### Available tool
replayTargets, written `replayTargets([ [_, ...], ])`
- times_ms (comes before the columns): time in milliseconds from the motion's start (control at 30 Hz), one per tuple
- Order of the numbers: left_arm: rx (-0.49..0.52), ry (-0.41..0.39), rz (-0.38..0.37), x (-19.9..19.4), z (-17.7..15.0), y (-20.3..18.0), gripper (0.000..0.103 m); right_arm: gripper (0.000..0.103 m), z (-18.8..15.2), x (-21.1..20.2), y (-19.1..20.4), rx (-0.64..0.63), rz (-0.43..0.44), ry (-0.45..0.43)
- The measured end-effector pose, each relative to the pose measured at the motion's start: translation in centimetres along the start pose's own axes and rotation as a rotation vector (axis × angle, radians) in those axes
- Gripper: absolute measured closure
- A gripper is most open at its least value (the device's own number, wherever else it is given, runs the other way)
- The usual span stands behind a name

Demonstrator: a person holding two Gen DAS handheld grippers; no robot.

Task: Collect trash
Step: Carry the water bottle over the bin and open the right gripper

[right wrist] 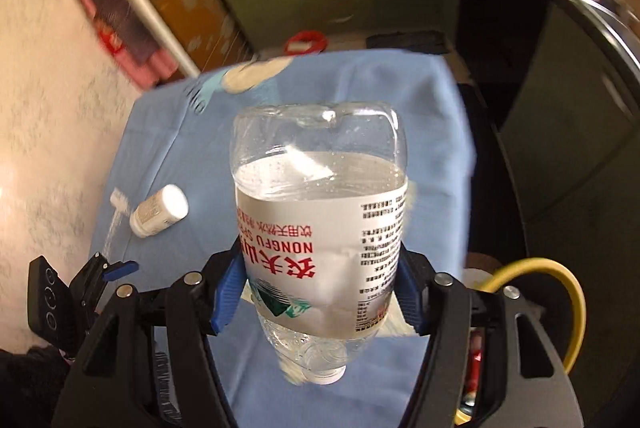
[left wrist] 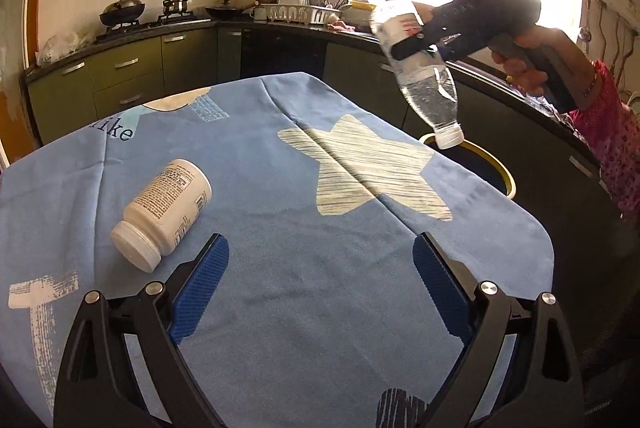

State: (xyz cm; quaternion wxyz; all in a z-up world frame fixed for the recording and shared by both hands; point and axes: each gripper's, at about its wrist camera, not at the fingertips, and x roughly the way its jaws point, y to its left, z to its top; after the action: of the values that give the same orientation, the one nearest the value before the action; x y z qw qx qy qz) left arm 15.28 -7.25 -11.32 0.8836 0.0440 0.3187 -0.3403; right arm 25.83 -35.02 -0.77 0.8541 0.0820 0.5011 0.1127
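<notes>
Nearest, the left hand-held gripper hangs spread and empty over the blue surface, a white pill bottle lying lower left. Farther, upper right, the right hand-held gripper clamps the water bottle cap-down above the yellow-rimmed bin. The carry is nearly done, I judge; next comes releasing over the bin.

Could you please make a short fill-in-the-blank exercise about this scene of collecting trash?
1. The right gripper holds a water bottle with its cap pointing ____.
2. The white pill bottle lies on its ____ on the blue cloth.
3. The left gripper is open and holds ____.

Missing words: down; side; nothing
</notes>
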Motion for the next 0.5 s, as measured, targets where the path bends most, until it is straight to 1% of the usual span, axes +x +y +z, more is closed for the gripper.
replayTargets([
  [100,-0.012,0.012,-0.012,0.3,0.1,0.0,0.011,0.042,-2.0,-3.0,-5.2,0.097,-0.079,-0.084],
  [200,-0.001,0.049,0.008,1.0,0.1,-0.2,0.011,0.042,-4.1,-4.5,-10.0,0.183,-0.162,-0.142],
  [267,0.007,0.073,0.032,1.5,0.1,-0.4,0.011,0.041,-5.3,-4.4,-13.0,0.232,-0.205,-0.164],
  [333,0.022,0.099,0.066,2.1,0.0,-0.7,0.011,0.041,-6.4,-3.6,-15.3,0.266,-0.222,-0.168],
  [433,0.033,0.135,0.112,2.9,0.0,-0.9,0.011,0.040,-8.0,-2.2,-17.8,0.289,-0.266,-0.164],
  [500,0.045,0.157,0.150,3.3,-0.1,-1.1,0.011,0.036,-9.0,-2.0,-18.9,0.301,-0.290,-0.178],
])
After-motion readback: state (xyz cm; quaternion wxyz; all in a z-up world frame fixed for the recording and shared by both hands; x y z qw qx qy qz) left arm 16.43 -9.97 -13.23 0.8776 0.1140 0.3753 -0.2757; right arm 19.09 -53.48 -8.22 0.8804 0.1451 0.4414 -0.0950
